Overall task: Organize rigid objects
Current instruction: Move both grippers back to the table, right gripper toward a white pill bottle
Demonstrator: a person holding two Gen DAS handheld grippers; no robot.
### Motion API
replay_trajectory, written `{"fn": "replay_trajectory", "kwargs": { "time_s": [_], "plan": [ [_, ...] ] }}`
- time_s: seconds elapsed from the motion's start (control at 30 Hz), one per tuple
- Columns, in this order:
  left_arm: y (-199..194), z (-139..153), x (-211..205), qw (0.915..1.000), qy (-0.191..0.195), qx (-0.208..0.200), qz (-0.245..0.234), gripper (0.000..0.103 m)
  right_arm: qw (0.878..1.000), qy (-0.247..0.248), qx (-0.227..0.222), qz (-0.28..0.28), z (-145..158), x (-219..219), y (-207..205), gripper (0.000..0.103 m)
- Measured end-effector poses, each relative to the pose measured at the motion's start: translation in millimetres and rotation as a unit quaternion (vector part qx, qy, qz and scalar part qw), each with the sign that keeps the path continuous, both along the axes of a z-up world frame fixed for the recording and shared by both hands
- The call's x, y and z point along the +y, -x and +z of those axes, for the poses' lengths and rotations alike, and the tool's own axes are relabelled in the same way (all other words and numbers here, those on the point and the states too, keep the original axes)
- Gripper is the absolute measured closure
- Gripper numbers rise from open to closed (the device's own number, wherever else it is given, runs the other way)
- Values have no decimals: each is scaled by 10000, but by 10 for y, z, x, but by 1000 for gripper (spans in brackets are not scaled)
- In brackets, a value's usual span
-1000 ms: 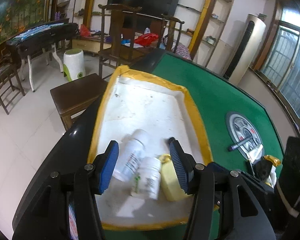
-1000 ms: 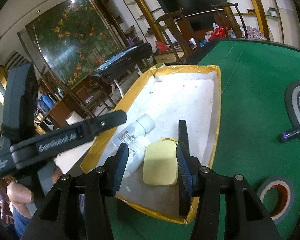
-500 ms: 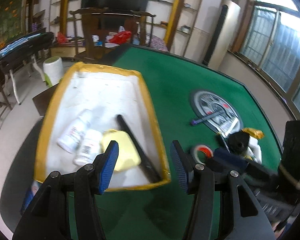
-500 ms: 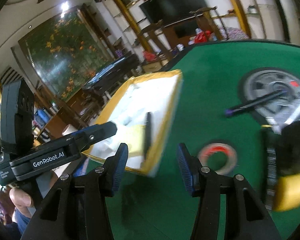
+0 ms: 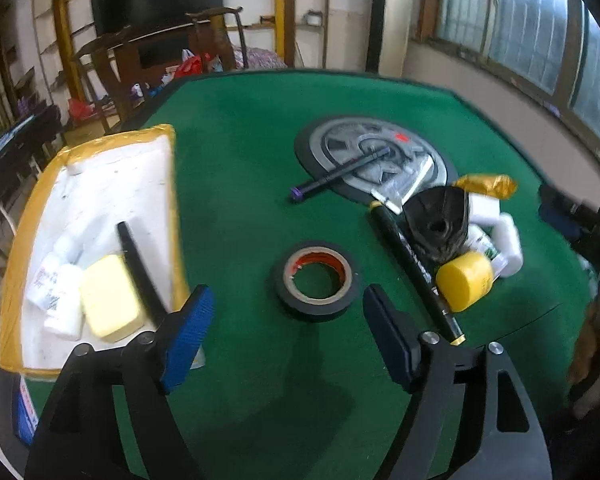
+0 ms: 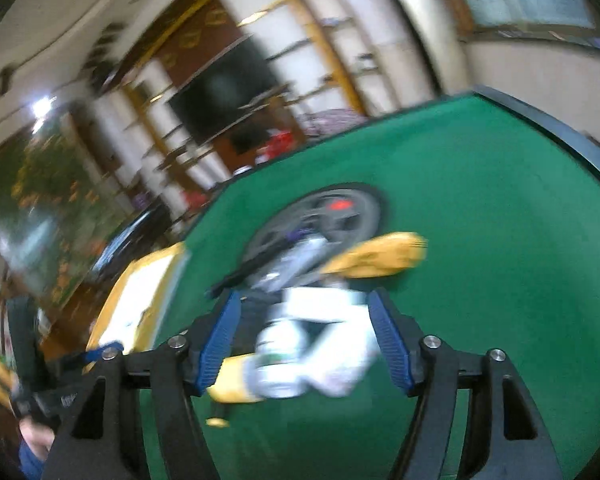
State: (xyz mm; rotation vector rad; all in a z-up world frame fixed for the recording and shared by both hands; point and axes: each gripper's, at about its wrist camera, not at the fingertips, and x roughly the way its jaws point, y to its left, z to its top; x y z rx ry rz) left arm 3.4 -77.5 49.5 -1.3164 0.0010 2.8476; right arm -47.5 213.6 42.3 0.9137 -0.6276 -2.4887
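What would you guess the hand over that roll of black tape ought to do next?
Probably lower the left gripper around the tape roll and close on it. Its jaws stand open and empty, the roll lies flat on the green table just ahead between them, and the yellow-rimmed tray sits close by.

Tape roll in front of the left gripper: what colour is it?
Black outside, with a red-orange inner layer and tan core; the tape roll shows best in the left wrist view.

Light: daylight from windows [image 5: 532,36] | left wrist: fairly sharp, fisheye-bent edges | right wrist: heavy motion blur
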Motion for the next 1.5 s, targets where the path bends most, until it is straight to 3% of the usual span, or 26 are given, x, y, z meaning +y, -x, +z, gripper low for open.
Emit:
{"fn": "replay_trajectory", "kwargs": {
  "time_s": [0.1, 0.27, 0.43, 0.6, 0.73, 0.9, 1.0, 1.07, 1.2, 1.5],
  "plan": [
    [117, -105, 74, 9996, 73, -254, -83, 26, 9991, 371, -193, -14, -50, 89, 61, 40],
    [249, -227, 131, 9986, 275, -442, -8, 25, 9998, 194, -31, 45, -21, 13, 42, 40],
    [361, -328, 101, 9980, 83, -624, 31, 24, 9997, 48, -254, 33, -138, 52, 39, 38],
    [332, -350, 81, 9996, -22, -275, 115, 23, 9975, -331, -620, -9, -273, -11, 89, 38],
    [308, -331, 67, 9996, -70, -258, 93, 24, 9952, -420, -877, 126, -374, -83, 137, 38],
    [321, -323, 71, 9996, -78, -265, 84, 23, 9892, -1245, -716, 276, -365, -359, 140, 56],
    [320, -325, 73, 9996, -84, -262, 84, 23, 9862, -1467, -659, 400, -357, -379, 112, 66],
    [336, -332, 76, 9996, -92, -261, 85, 23, 9811, -1831, -568, 252, -316, -364, 65, 67],
    [337, -333, 80, 9996, -96, -264, 74, 23, 9796, -1960, -441, 14, -254, -230, -9, 68],
    [360, -337, 91, 9996, -50, -266, 91, 22, 9755, -2130, -538, 73, -270, -258, -13, 69]
  ]
}}
